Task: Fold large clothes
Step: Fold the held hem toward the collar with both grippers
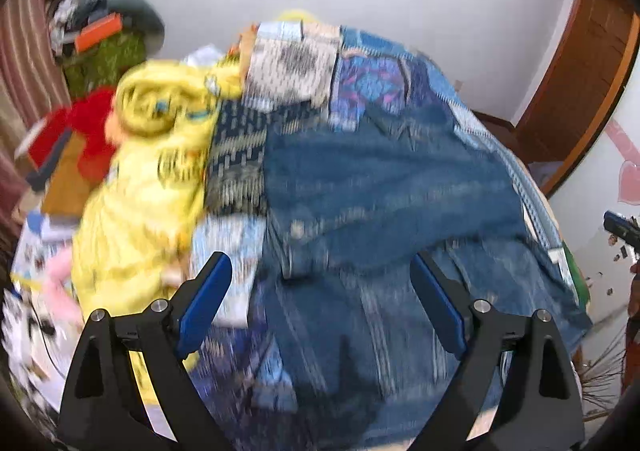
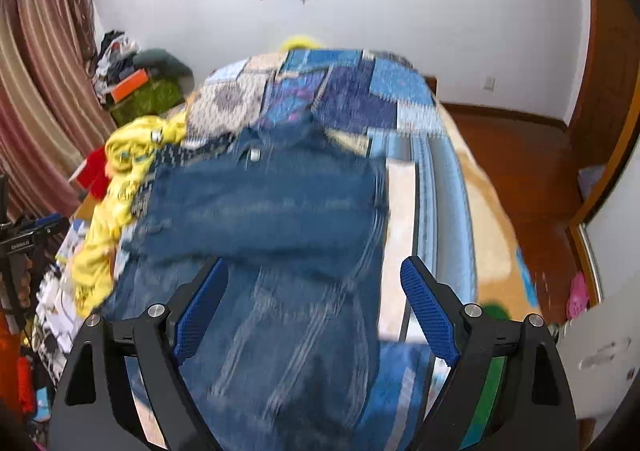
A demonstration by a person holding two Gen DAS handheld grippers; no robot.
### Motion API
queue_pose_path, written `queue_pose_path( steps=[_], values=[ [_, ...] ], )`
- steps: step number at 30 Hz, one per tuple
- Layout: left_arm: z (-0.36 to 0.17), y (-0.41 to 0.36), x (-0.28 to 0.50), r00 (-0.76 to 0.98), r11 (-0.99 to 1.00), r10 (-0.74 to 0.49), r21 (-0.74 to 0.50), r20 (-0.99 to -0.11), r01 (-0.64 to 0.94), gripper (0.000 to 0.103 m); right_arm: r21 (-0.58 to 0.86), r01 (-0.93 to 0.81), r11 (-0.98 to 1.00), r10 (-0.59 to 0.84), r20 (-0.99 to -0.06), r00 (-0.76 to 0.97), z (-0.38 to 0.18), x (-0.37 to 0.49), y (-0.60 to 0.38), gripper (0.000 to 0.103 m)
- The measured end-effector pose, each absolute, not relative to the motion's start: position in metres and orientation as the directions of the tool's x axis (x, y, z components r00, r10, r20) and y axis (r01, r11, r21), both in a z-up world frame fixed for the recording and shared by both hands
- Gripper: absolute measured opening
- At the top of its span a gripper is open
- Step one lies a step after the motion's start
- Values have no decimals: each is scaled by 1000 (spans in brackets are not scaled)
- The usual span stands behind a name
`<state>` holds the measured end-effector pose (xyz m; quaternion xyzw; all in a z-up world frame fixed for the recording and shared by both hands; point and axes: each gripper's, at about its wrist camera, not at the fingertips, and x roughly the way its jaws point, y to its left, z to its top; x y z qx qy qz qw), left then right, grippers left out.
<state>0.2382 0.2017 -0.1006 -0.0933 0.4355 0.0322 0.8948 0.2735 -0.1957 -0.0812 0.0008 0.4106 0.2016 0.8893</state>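
A pair of blue jeans (image 1: pixel 380 179) lies on the bed and looks folded over on itself, with the upper layer ending just ahead of my fingers. The frames are blurred. My left gripper (image 1: pixel 320 259) hovers above the near part of the jeans, jaws wide open, nothing between the blue pads. In the right wrist view the same jeans (image 2: pixel 272 203) run from near to far. My right gripper (image 2: pixel 313 262) is open above them and holds nothing. A yellow garment (image 1: pixel 152 155) lies crumpled to the left of the jeans.
A blue patchwork bed cover (image 2: pixel 400 91) lies under the clothes. A red item (image 1: pixel 88 131) and more laundry sit at the bed's left side. A green box (image 2: pixel 148 95) and striped curtains (image 2: pixel 40 91) stand left, with wooden floor (image 2: pixel 520 155) to the right.
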Motion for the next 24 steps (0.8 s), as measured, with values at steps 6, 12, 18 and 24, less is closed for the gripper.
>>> queue_pose_path(
  steps=[6, 12, 18, 24],
  values=[
    [-158, 208, 201, 515, 946, -81, -229, -854, -232, 91, 212, -310, 927, 349, -793, 500, -126, 241, -206, 86],
    [-205, 206, 167, 459, 871, -200, -372, -865, -321, 91, 311, -208, 927, 372, -821, 433, -159, 218, -229, 86],
    [-234, 202, 150, 431, 827, -262, -431, -863, -361, 79, 403, -139, 905, 423, -808, 410, -178, 198, -241, 86],
    [-240, 201, 141, 442, 791, -324, -496, -837, -358, 54, 436, -130, 890, 446, -782, 436, -184, 185, -243, 64]
  ],
)
